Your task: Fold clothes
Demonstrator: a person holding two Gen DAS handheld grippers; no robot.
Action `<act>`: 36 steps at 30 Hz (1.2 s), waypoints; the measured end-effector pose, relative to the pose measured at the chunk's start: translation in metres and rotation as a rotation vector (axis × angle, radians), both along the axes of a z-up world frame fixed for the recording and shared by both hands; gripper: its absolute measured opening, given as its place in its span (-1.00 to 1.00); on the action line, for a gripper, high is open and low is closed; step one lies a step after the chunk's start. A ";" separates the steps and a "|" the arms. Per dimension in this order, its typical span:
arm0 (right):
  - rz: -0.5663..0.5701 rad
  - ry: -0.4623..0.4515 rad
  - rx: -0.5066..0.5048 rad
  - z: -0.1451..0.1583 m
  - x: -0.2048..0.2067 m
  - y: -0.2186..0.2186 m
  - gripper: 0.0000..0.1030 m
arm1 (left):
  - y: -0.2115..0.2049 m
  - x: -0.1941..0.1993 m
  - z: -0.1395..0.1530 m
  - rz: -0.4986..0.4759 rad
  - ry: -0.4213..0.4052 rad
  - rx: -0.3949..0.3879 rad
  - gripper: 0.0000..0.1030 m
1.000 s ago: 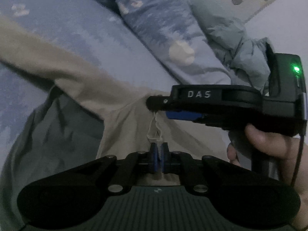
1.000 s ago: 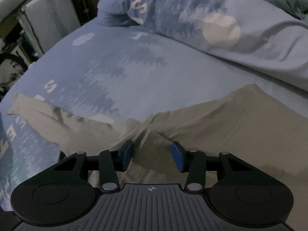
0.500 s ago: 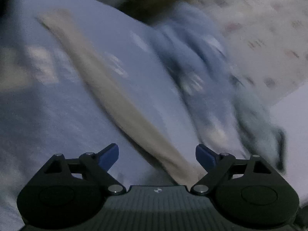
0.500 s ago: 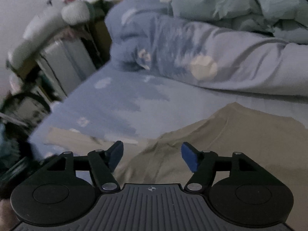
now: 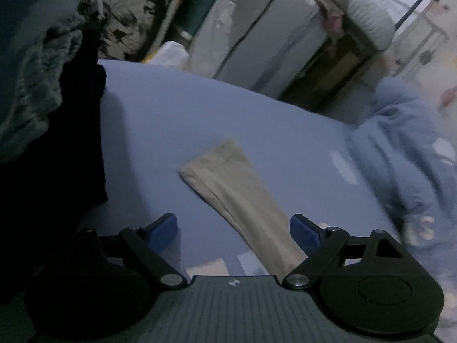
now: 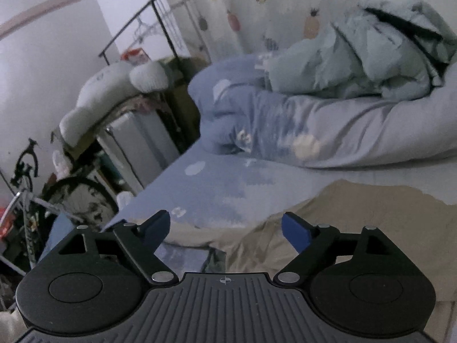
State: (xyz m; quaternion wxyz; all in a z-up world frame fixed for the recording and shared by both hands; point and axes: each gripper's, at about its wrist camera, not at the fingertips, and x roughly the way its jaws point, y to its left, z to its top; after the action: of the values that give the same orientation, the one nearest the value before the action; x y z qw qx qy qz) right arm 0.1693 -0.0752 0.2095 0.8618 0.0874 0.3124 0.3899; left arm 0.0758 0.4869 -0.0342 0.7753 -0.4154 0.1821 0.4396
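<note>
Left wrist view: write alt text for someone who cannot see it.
The open left gripper hovers over a blue bedsheet, its blue-tipped fingers either side of a flat tan sleeve. Dark clothing lies to the left, and cluttered furniture beyond.

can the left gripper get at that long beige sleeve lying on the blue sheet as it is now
Probably yes: the left gripper is open, and the long beige sleeve lies flat on the blue sheet between its fingers, uncovered.

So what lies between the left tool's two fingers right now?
In the left wrist view, the tan sleeve runs across the blue sheet between the open left tool's fingers, nearer the right one, ungripped.
</note>
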 end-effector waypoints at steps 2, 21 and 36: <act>-0.013 -0.010 0.003 0.002 -0.003 -0.009 0.77 | 0.005 0.009 0.000 0.028 0.016 0.016 0.76; -0.033 -0.033 -0.043 -0.029 0.002 0.024 0.85 | -0.022 0.022 0.025 -0.122 -0.108 0.309 -0.79; 0.035 0.209 0.028 -0.129 0.045 0.170 0.86 | -0.149 0.049 0.023 -0.727 -0.195 0.483 -0.80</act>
State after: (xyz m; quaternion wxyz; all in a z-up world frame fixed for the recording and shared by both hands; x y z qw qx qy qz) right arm 0.2142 0.0949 0.0801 0.8163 0.1340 0.3964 0.3981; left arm 0.1253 0.3376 -0.0114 0.9677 -0.1710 0.1347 0.1274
